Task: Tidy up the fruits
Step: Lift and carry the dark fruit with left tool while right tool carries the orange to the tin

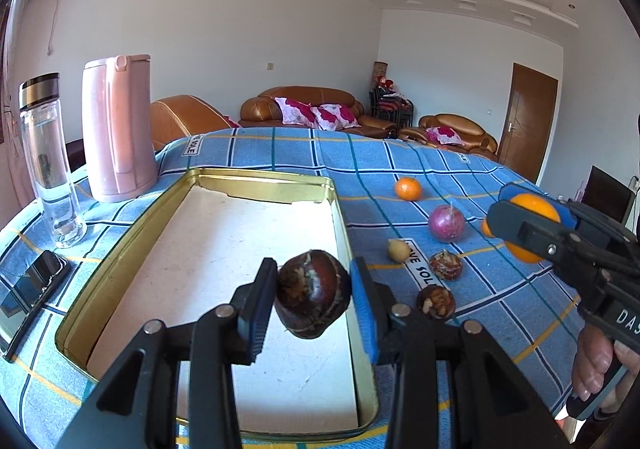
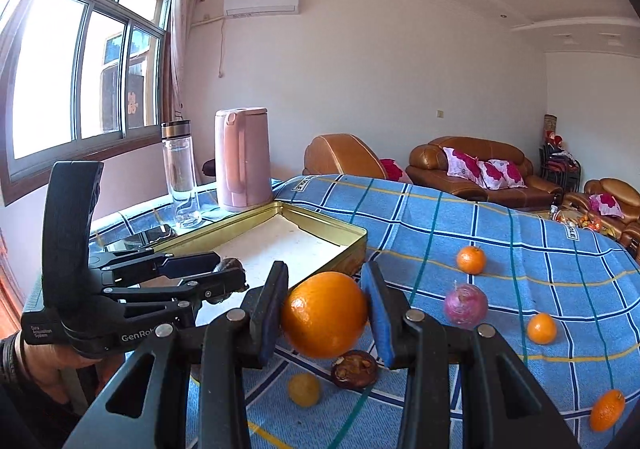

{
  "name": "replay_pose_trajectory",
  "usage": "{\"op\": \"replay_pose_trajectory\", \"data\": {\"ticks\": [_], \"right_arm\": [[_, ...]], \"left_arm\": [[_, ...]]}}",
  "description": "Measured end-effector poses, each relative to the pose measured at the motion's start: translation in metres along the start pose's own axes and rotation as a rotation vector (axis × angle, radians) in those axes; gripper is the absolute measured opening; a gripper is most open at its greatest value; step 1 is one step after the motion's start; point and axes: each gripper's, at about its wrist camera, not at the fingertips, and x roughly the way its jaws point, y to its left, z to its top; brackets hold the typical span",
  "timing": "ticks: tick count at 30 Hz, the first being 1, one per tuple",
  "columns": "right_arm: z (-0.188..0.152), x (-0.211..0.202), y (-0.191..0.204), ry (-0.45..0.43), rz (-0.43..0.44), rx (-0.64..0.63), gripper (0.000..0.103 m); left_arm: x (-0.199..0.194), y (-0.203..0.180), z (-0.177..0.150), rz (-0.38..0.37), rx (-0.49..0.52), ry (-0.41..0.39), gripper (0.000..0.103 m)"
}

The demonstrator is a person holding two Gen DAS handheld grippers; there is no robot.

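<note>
Tin [image 1: 120, 249] w/ nothing in it yet. Left claw [image 1: 314, 295] grips dark fruit [image 1: 312, 291], right claw [image 2: 326, 313] grips orange [image 2: 324, 315]; approx. six fruits left on counter [image 1: 500, 309].

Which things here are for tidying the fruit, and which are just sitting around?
For the job:
- gold tin
- dark brown fruit in the left tongs
- big orange in the right tongs
- loose fruit on the cloth: small orange, purple fruit

Just lying about:
- pink kettle
- clear bottle
- phone
</note>
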Motion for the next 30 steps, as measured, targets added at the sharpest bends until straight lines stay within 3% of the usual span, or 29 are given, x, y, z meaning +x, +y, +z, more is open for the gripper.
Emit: {"op": "replay_pose_trajectory", "data": {"ticks": [13, 30], "right_arm": [[0.016, 0.038, 0.030, 0.036, 0.079, -0.039, 0.040], [0.022, 0.078, 0.044, 0.083, 0.115, -0.058, 0.040]], "left_arm": [[0.008, 0.032, -0.001, 0.052, -0.042, 0.018, 0.039], [0.011, 0.063, 0.003, 0.111, -0.055, 0.020, 0.039]]}}
